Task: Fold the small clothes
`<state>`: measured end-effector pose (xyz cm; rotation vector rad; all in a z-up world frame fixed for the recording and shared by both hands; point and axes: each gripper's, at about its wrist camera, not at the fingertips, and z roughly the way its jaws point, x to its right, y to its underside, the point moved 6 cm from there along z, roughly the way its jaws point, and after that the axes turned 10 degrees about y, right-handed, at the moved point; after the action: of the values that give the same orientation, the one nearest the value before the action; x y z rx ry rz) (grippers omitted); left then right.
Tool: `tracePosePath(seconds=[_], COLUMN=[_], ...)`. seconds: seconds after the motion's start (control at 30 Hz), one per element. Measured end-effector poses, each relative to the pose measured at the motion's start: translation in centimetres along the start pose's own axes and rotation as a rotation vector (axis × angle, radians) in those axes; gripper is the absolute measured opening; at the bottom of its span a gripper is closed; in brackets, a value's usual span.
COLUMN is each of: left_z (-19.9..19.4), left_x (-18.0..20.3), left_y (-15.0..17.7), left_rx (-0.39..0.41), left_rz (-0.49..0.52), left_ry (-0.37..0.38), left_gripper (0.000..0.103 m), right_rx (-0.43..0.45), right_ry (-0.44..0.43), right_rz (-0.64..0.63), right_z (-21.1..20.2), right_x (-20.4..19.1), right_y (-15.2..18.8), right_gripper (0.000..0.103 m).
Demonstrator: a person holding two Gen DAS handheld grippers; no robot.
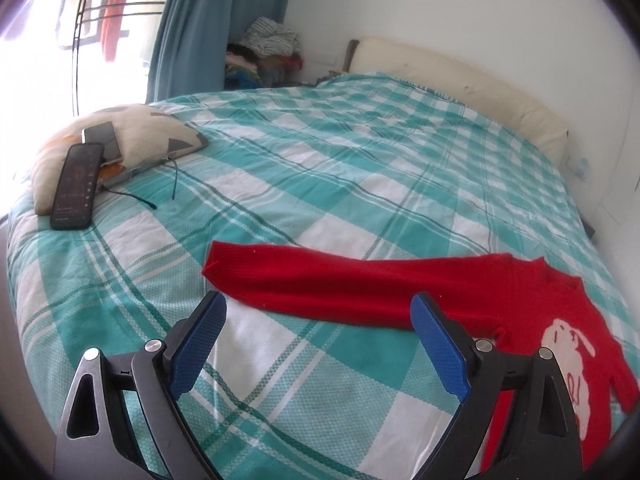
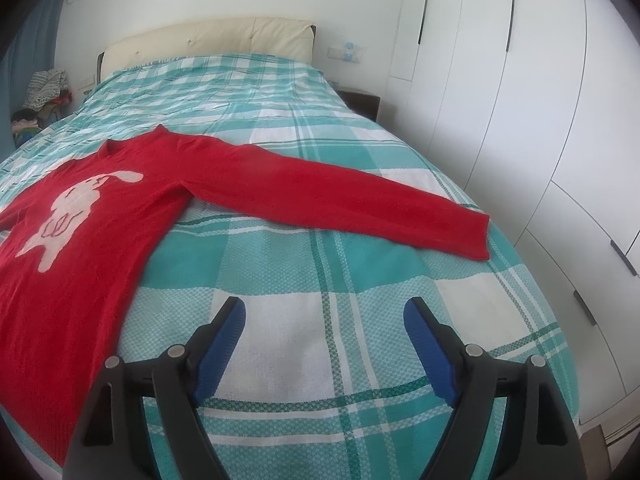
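On a bed w/ a teal-and-white checked cover point(image 2: 320, 264), a red sweater point(image 2: 100, 216) is laid flat, front up, w/ a white rabbit motif point(image 2: 68, 216) shown on the chest. Both sleeves are spread out to the sides: one sleeve point(image 1: 320, 280) is seen stretched across the cover in the left wrist view, its cuff toward the pillow side; the other sleeve point(image 2: 340, 196) is seen in the right wrist view, its cuff near the bed edge by the wardrobe point(image 2: 520, 120). The left gripper point(image 1: 318, 320) is held above the cover just in front of its sleeve – jaws spread wide, blue pads bare, nothing between them. The right gripper point(image 2: 324, 328) is likewise parted and empty – hung over bare cover, beside the sweater's body, w/ the sleeve well ahead of it. No fabric is touched by either tool. Off to the left, a patterned pillow point(image 1: 132, 136) is seen w/ two phones point(image 1: 76, 184) resting on it, approx. at the bed's corner. A cream headboard point(image 2: 208, 40) is seen at the far end, and a blue curtain point(image 1: 208, 28) beside the window.
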<state>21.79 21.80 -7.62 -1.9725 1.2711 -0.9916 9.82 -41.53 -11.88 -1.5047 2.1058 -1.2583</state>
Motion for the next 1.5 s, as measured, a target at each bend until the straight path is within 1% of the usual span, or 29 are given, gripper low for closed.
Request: tracePosePath(seconds=[0.13, 0.27, 0.4, 0.63, 1.5], left_z=[0.0, 0.2, 0.2, 0.9, 1.2], left_x=[0.6, 1.0, 1.1, 1.0, 1.0], left_y=[0.0, 0.3, 0.4, 0.8, 1.0], left_rx=[0.008, 0.013, 0.018, -0.004, -0.01], left_rz=[0.029, 0.057, 0.079, 0.081, 0.083], left_ry=[-0.012, -0.04, -0.056, -0.066, -0.073], left_gripper=[0.095, 0.095, 0.095, 0.095, 0.096], right_rx=[-0.022, -0.035, -0.045, -0.038, -0.039], right_ry=[0.063, 0.079, 0.092, 0.132, 0.156], right_rz=[0.003, 0.025, 0.02, 0.011, 0.009], right_z=[0.6, 0.8, 1.2, 1.1, 1.2], right_x=[0.7, 1.4, 1.5, 1.7, 1.9], right_y=[0.1, 0.2, 0.2, 0.2, 0.1], right_gripper=[0.081, 0.081, 0.081, 0.081, 0.081])
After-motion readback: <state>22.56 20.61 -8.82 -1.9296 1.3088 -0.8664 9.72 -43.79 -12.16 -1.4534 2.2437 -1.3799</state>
